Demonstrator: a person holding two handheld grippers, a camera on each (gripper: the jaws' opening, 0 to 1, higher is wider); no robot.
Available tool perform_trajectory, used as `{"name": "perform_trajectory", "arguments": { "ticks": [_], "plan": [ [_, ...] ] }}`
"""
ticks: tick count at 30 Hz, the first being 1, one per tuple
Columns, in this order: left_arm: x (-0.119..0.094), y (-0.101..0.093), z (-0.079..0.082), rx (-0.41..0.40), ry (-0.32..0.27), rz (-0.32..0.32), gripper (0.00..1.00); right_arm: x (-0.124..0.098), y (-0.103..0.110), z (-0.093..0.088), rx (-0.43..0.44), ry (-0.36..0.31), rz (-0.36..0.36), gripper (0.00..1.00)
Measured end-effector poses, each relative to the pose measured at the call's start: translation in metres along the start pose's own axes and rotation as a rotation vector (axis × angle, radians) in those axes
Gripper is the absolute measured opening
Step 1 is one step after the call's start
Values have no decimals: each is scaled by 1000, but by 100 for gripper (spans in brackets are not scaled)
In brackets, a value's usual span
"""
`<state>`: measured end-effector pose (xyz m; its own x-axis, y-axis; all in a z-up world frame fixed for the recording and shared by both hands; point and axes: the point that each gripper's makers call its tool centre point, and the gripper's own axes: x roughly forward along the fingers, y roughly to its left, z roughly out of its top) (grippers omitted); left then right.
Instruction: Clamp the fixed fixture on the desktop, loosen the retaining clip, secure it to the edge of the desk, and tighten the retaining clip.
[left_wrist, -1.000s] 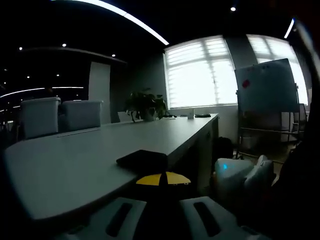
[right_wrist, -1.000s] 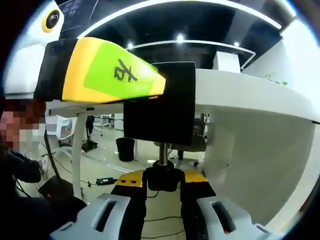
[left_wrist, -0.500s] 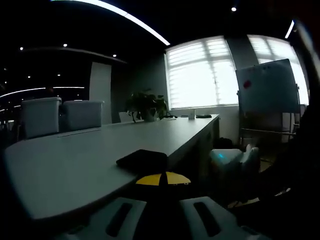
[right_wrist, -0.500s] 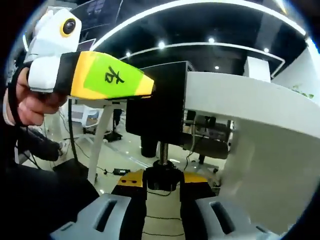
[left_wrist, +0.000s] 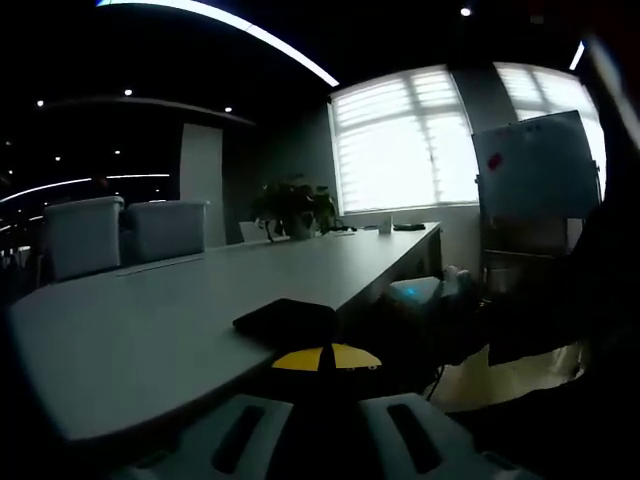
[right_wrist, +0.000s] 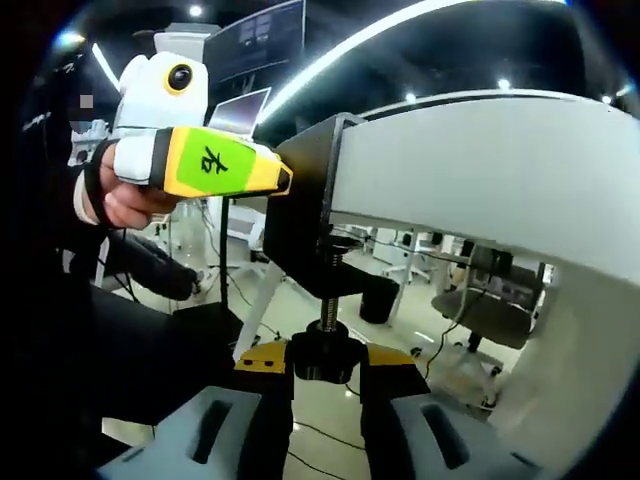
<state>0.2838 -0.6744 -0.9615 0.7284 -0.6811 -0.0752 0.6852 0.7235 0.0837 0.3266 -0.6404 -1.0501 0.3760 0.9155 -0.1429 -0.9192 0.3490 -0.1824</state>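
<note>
Right gripper view: right tool (right_wrist: 325, 365) closed on black screw knob (right_wrist: 325, 352), threaded screw rising straight ahead into black metal clamp (right_wrist: 305, 225) on white table (right_wrist: 480, 165).

The desk (left_wrist: 200, 310) carries the black fixture (left_wrist: 285, 320) at its edge.

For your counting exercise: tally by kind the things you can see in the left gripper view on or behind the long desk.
Desk: 1
Black clamp: 1
Potted plant: 1
Chairs: 2
Whiteboard: 1
Total: 6
</note>
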Motion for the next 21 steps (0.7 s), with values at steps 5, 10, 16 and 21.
{"name": "perform_trajectory", "arguments": {
  "ticks": [5, 10, 16, 21],
  "plan": [
    [0, 0, 0, 3, 4, 2, 1, 2, 0, 0, -3, -16, -2, 24],
    [0, 2, -1, 1, 0, 7, 1, -1, -4, 1, 76, -28, -166, 31],
    [0, 3, -1, -6, -3, 8, 1, -9, -3, 0, 175, -38, -436, 44],
    [0, 3, -1, -9, -6, 5, 1, -12, -6, -1, 132, 16, -643, 44]
  ]
}}
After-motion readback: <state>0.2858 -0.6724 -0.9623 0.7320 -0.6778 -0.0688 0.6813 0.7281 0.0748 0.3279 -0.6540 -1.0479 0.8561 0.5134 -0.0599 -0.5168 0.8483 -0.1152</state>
